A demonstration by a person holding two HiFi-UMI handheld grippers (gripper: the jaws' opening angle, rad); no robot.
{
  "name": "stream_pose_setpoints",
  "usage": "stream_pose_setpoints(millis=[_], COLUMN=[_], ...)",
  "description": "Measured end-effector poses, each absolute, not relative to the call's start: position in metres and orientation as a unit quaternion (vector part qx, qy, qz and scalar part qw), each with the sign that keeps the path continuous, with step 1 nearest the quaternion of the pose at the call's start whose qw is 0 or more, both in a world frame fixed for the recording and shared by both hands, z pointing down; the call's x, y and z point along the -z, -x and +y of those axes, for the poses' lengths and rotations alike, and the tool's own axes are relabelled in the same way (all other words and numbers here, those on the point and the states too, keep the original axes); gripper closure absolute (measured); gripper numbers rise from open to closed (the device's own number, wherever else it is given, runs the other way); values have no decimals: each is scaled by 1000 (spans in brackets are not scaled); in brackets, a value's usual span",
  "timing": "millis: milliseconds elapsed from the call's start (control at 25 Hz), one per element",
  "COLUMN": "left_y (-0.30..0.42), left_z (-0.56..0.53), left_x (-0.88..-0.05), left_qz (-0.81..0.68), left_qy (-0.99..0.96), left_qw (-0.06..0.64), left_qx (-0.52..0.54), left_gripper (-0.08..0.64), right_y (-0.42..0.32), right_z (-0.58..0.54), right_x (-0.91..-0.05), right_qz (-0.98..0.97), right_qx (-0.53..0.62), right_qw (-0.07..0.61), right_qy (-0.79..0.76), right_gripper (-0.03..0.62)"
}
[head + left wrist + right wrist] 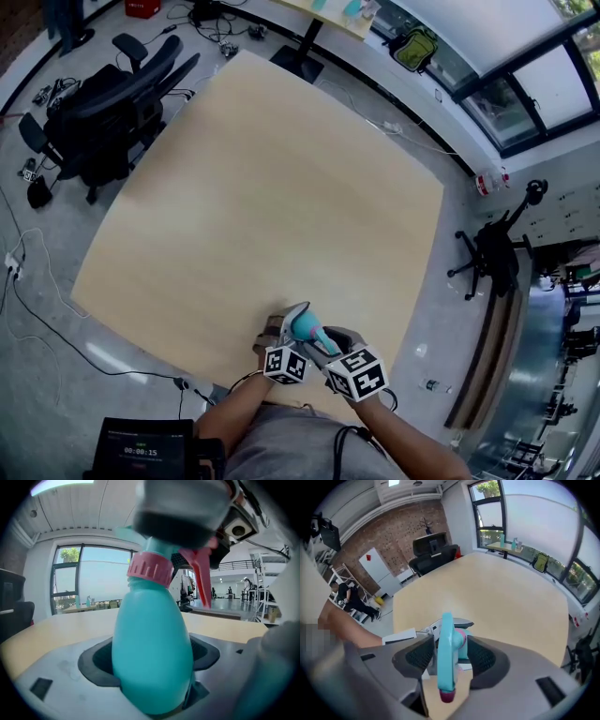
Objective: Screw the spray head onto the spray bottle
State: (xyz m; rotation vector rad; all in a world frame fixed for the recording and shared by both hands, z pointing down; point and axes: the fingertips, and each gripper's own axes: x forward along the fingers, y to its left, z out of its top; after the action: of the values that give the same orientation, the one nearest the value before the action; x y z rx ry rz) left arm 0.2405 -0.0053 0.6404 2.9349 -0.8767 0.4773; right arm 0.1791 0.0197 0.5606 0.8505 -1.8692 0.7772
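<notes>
Item: teal plastic spray bottle [152,639], smooth and egg-shaped, sitting above the near edge of the pale wooden table [262,187], the left gripper [150,667] clamping its belly between dark rubber pads [101,660]. Its long axis is rising straight toward the right gripper [450,658], which is pointing steeply down, jaws standing apart astride the slim teal spray head [446,653], pressing nothing. Ribbed pink collar [151,569] is ringing the neck, thin pink trigger [201,573] hanging beside it

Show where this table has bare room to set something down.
The light wooden tabletop is bare from its far corner to the side by the black office chair. Crowded only at the near edge, around the teal plastic spray bottle.
</notes>
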Motion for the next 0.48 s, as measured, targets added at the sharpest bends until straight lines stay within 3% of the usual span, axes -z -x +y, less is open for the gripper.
stream_pose_setpoints(millis=[160,280,400,480], left_y=[-244,-248,-252,-253], left_z=[-3,0,2,3], left_x=[-641,-640,-641,-641], left_qz=[-251,-225,-201,-193], left_qy=[-956,-964,-970,-972], left_qw=[21,21,19,20], left_qx=[-147,-140,-137,-135], left_gripper=[167,167,167,167], right_y=[-185,-185,-185,-191], right_z=[6,0,15,25], right_x=[-527,-503,-492,-496], right_qz=[-796,-829,-808,-731], right_qx=[-251,-136,128,313], right_qw=[471,513,574,580], right_qy=[-285,-176,35,176], right_gripper=[374,374,374,376])
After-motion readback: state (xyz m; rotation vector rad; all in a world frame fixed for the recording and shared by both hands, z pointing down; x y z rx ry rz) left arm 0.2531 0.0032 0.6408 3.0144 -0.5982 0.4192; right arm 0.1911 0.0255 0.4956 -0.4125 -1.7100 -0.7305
